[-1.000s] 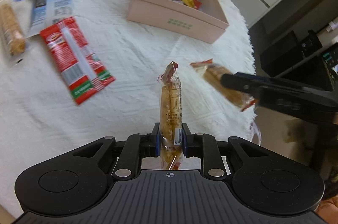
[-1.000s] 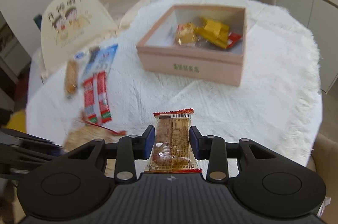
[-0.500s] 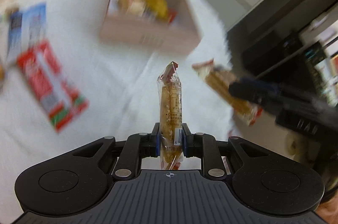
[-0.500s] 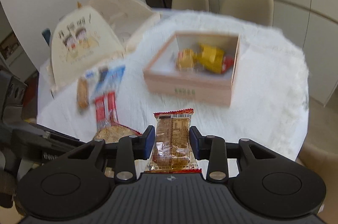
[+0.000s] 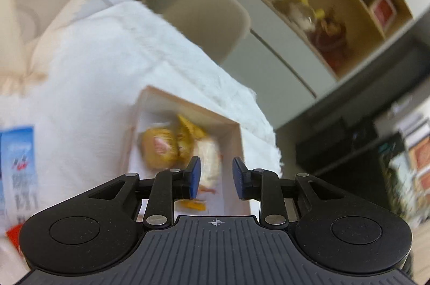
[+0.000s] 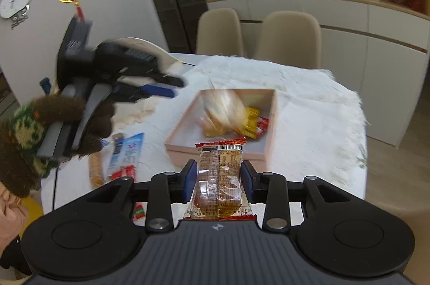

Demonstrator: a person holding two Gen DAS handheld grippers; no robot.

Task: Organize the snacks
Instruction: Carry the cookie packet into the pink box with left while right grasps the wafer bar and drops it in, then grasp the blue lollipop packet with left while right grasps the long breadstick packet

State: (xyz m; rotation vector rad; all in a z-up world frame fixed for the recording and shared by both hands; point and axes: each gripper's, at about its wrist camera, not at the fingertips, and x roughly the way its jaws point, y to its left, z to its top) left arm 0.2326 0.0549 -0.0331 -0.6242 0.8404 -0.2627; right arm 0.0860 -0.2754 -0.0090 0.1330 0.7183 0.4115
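The pink snack box (image 5: 236, 129) (image 6: 271, 123) stands on the white tablecloth and holds several wrapped snacks. My left gripper (image 5: 216, 181) is open and empty above the box's near end; it also shows in the right wrist view (image 6: 161, 86), left of the box. A blurred wrapped cake (image 5: 208, 161) (image 6: 224, 107) is over or in the box just past its fingers. My right gripper (image 6: 219, 182) is shut on a clear-wrapped brown cake with red ends (image 6: 220, 177), held in front of the box.
A blue-white packet (image 5: 20, 158) (image 6: 126, 153), red packets (image 6: 125, 172) and a long biscuit pack (image 6: 95, 166) lie on the cloth left of the box. Two beige chairs (image 6: 287, 35) stand behind the table. The table's edge (image 6: 360, 123) falls away at right.
My left gripper has swung up over the box and opened, letting go of its wrapped cake, which is now blurred at the box. My right gripper still holds its cake.
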